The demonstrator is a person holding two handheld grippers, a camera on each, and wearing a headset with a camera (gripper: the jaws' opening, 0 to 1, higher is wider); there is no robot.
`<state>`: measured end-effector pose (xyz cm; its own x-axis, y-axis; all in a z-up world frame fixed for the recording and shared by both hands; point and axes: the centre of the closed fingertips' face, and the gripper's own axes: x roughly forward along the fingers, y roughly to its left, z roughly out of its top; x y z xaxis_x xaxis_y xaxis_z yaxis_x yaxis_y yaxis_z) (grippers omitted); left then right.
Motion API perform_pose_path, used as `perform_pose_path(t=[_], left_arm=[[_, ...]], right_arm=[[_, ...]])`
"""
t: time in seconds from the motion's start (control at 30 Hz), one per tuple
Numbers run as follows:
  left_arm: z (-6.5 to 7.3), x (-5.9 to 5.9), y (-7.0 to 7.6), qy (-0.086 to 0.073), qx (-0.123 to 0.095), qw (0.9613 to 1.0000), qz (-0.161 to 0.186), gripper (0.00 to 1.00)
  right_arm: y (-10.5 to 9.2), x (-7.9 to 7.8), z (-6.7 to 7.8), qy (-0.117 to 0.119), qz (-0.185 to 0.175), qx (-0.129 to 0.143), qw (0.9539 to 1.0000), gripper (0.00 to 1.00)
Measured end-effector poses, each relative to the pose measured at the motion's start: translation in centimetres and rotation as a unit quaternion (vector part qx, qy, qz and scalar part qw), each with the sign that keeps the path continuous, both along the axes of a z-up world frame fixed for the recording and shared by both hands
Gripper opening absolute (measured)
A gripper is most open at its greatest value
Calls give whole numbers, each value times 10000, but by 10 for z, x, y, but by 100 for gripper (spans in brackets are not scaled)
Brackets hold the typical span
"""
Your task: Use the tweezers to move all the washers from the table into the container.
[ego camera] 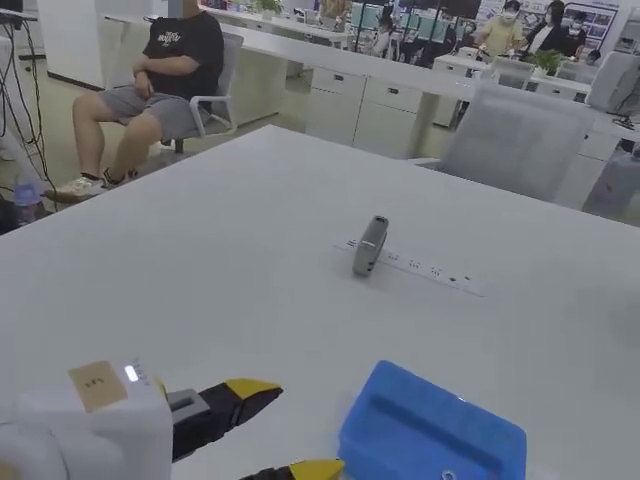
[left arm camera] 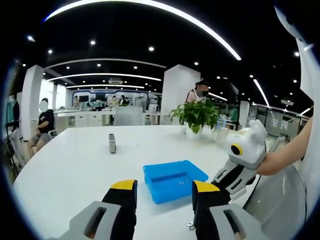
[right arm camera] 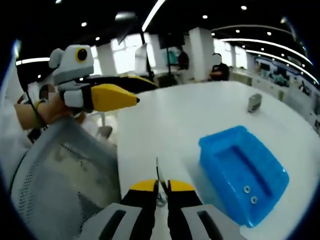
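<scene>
Head view: left gripper (ego camera: 309, 427), jaws spread, at 9 o'clock of the container (ego camera: 430, 430).
Left gripper view: a washer (left arm camera: 190, 226) lies on the table (left arm camera: 75, 165) at the container's 6 o'clock.
Right gripper view: right gripper (right arm camera: 161, 186) pinches the tweezers (right arm camera: 157, 170).
Step in hand appears to be pick-up. Next move: lower the tips onto the washer.

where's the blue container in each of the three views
head view: blue container at the bottom edge, right of centre, partly cut off.
left gripper view: blue container just below centre, on the table beyond the jaws.
right gripper view: blue container at lower right, with washers inside.
shared landmark: the small grey device on the table beyond the container.
</scene>
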<state>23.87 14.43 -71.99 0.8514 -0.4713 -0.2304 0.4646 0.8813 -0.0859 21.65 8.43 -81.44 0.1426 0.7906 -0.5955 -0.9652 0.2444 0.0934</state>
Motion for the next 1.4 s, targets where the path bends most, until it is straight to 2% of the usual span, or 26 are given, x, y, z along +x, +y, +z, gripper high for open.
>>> perform_pose_path(t=[0.17, 0.63, 1.03, 1.2, 1.27, 1.4], left_arm=[[1, 0, 1, -20, -16, 10000, 25, 42], [0, 0, 1, 0, -19, 10000, 10, 42], [0, 0, 1, 3, -12, 10000, -1, 41], [0, -1, 0, 0, -8, 10000, -16, 41], [0, -1, 1, -5, -14, 10000, -7, 41], [1, 0, 3, -14, -43, 10000, 37, 41]], right_arm=[[6, -5, -1, -301, 283, -201, 9989, 4], [2, 2, -1, 5, -57, -26, 10000, 4], [2, 0, -4, -110, 25, -103, 9999, 3], [-5, 8, -4, 200, -355, 30, 9992, 3], [-6, 8, -4, 265, -395, 73, 9988, 3], [-10, 11, -3, 227, -460, 49, 9987, 3]])
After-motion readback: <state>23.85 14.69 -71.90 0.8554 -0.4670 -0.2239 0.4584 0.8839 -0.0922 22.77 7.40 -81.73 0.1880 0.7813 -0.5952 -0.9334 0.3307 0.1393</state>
